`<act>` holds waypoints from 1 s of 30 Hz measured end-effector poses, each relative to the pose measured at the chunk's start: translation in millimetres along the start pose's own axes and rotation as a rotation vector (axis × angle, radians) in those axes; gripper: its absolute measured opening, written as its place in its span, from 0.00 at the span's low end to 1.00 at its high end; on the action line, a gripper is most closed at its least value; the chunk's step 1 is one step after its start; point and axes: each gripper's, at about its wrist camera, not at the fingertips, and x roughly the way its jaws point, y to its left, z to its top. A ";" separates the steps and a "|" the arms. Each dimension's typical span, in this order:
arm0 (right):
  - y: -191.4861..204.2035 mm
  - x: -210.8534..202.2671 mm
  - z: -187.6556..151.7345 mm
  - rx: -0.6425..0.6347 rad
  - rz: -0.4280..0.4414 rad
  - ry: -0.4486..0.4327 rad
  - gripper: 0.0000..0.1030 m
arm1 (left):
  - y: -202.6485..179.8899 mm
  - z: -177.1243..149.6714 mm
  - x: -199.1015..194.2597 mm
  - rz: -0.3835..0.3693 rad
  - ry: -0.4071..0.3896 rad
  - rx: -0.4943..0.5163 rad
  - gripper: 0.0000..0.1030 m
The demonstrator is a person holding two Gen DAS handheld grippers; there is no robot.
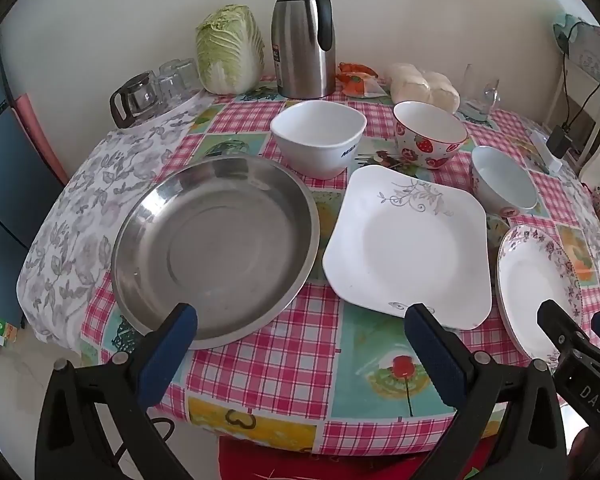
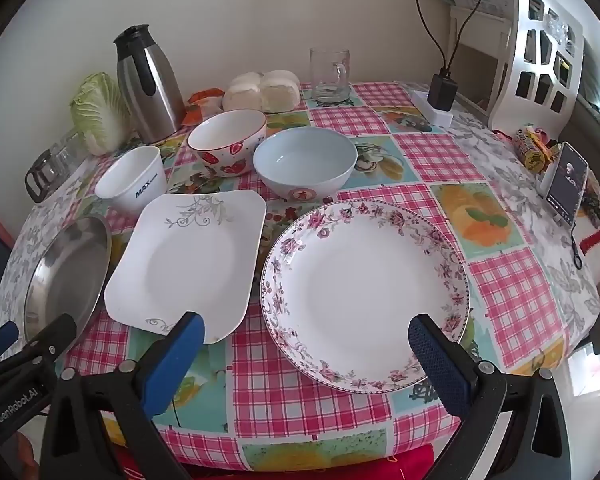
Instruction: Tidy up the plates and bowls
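A steel plate, a square white plate and a round floral plate lie in a row along the table's near side. Behind them stand a white bowl, a strawberry bowl and a pale blue bowl. My left gripper is open and empty, above the near edge between the steel and square plates. My right gripper is open and empty before the floral plate.
A steel thermos jug, a cabbage, steamed buns, a glass mug and upturned glasses stand at the back. A phone and a charger are at the right. A chair stands beyond.
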 end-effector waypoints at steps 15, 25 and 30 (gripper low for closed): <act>1.6 -0.2 -1.9 -0.003 -0.002 0.003 1.00 | 3.5 -4.1 2.3 0.003 0.008 -0.011 1.00; 1.2 0.7 -1.2 -0.002 -0.002 0.006 1.00 | 3.8 -4.0 4.2 0.005 0.017 -0.010 1.00; 1.3 0.9 -1.0 -0.003 -0.002 0.008 1.00 | 3.6 -4.6 5.9 0.009 0.027 -0.012 1.00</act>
